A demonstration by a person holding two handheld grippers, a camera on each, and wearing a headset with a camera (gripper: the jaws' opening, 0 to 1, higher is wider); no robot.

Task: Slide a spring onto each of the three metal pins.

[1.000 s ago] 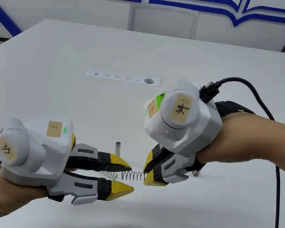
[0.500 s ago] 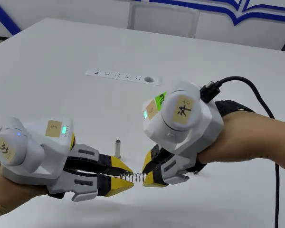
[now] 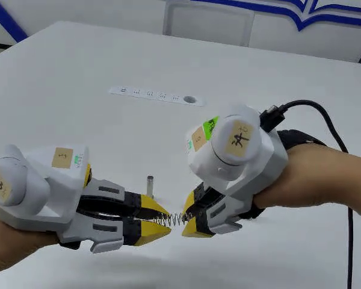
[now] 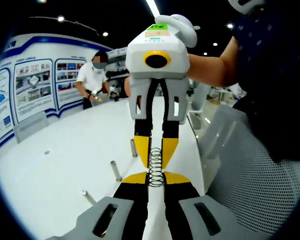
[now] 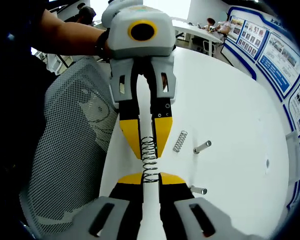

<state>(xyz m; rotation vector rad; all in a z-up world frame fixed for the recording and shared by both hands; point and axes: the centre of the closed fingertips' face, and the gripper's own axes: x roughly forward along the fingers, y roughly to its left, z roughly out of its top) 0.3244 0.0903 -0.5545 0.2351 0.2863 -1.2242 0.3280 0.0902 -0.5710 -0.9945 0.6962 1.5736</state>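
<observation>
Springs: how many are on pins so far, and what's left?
None done: the three pins look bare. In hand: one spring, gripped at its ends by the left gripper and right gripper. Left: all three pins; a loose spring lies on the table.

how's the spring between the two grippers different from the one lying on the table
The held spring is clamped at one end by the left gripper and at the other by the right gripper; the loose spring lies on the table, untouched, beside a pin. The held spring runs in line with the grippers; the loose spring lies at a slant to them. Both are bare metal coils, neither on a pin.
</observation>
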